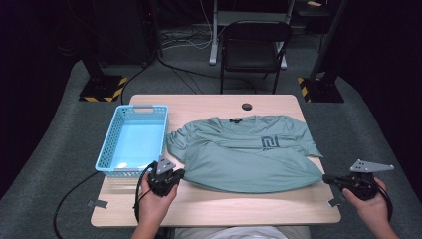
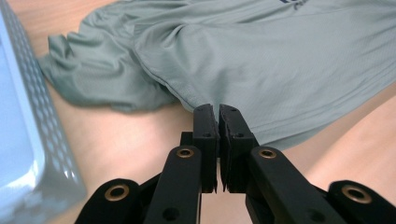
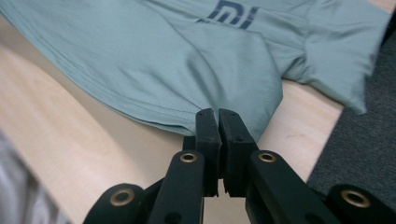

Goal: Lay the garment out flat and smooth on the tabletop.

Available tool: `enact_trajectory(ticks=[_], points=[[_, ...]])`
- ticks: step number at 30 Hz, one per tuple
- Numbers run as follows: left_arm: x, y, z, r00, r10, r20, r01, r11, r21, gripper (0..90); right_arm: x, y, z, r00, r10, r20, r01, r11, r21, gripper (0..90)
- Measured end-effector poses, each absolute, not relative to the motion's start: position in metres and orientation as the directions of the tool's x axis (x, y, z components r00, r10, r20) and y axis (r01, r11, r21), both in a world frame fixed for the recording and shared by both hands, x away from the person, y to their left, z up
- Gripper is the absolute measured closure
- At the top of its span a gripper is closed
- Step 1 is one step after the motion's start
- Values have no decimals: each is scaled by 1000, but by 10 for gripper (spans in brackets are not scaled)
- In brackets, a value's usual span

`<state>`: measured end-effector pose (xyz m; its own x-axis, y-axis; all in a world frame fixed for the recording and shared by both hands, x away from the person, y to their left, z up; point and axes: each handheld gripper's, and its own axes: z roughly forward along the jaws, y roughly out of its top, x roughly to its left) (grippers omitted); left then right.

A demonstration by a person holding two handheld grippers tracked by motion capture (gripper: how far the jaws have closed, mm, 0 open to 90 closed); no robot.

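Green T-shirt point(image 1: 249, 154) flat on table point(image 1: 209, 211), front up, bottom half doubled up toward chest w/ fold edge nearest person. Left gripper point(image 2: 218, 111) pressed together on near-left corner of fold; right gripper point(image 3: 217, 113) likewise pinching near-right corner. Blue basket point(image 1: 112, 132) just beside shirt, nothing in it. Prob. mid-fold: one fold in, more left, then likely into basket.

The soft grey-green cloth T-shirt point(image 1: 249, 154) has a fine woven look and lies on the smooth pale wood tabletop point(image 1: 209, 204), beside the light blue plastic basket point(image 1: 133, 139) with its holey, slightly shiny walls.
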<state>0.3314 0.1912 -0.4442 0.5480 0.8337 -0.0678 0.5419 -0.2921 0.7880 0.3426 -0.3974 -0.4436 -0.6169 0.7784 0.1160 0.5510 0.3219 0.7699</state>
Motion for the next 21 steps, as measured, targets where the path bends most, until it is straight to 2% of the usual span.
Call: enact_trajectory(ticks=[5,8,10,15,21], points=[[307,199,-451,518,851,-90,558,-256,790,847,320,-392,-442,-643,756,123,541,335,772,862],[307,201,-452,494,865,-89,562,-240,791,725,315,-389,-441,-641,760,108,532,337,777,793],[311,201,-451,489,868,-92,561,-232,794,682,317,-389,-439,-642,759,109,522,329,787,758],[333,193,-453,499,863,-80,557,-248,793,597,337,-386,-438,-630,769,112,528,318,788,659],[378,179,-468,526,848,-71,573,-292,766,503,377,-371,-449,-626,772,107,537,327,778,572]])
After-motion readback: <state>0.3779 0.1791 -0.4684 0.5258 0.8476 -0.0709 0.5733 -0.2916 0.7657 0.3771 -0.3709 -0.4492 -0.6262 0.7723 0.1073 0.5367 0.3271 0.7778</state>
